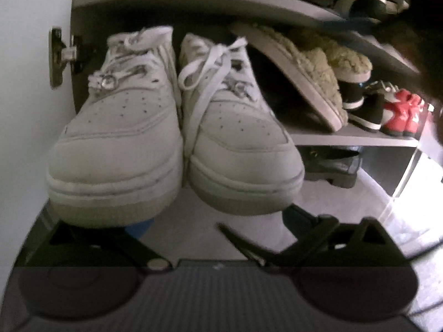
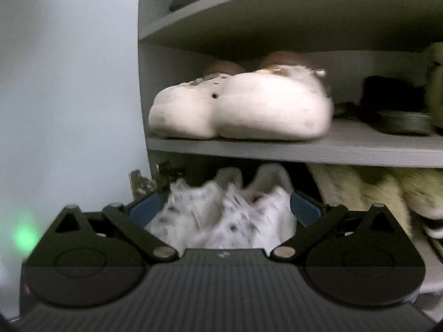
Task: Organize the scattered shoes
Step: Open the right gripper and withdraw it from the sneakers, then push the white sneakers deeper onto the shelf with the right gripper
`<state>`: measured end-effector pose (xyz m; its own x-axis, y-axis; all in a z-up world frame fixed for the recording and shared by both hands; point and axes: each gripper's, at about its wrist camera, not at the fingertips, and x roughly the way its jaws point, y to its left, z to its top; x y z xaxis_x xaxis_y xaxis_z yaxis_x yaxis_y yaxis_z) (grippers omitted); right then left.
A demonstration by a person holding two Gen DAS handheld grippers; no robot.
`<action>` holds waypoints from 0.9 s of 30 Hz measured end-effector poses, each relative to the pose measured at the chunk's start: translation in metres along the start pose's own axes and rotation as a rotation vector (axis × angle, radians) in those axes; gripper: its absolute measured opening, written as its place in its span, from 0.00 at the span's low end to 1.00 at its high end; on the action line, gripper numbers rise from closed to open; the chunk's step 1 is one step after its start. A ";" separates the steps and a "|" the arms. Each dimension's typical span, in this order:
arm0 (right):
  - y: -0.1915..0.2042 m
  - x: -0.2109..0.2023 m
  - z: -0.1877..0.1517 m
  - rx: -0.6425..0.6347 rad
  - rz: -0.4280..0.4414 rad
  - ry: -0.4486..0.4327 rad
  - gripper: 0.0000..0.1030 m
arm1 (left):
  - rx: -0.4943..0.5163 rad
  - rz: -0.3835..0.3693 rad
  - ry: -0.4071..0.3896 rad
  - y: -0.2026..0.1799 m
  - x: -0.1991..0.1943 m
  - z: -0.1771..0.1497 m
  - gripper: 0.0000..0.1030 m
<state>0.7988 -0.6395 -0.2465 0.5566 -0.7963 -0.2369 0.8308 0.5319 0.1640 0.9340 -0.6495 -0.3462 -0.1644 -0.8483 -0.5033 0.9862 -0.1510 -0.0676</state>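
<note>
White sneakers sitting paired on grey shelf, soles overhanging and hiding left gripper fingertips, its spread unclear, right gripper gaping around blurred sneakers, white clogs on shelf above, pale wall left.

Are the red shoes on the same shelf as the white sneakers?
Yes, the red shoes stand at the far right end of the shelf that holds the white sneakers.
</note>
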 end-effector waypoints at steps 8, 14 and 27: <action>-0.100 -0.010 -0.113 0.859 0.101 0.269 0.93 | -0.028 -0.014 0.027 0.017 -0.018 0.001 0.95; -0.103 -0.010 -0.134 1.172 0.221 0.267 0.72 | -0.006 0.003 0.058 0.007 -0.007 0.007 0.96; -0.089 0.024 -0.123 1.180 0.194 0.160 0.53 | -0.086 0.040 0.167 0.027 0.035 0.025 0.96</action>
<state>0.7390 -0.6707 -0.3845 0.7353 -0.6431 -0.2139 0.2644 -0.0184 0.9643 0.9546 -0.6959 -0.3440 -0.1269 -0.7557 -0.6425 0.9910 -0.0687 -0.1149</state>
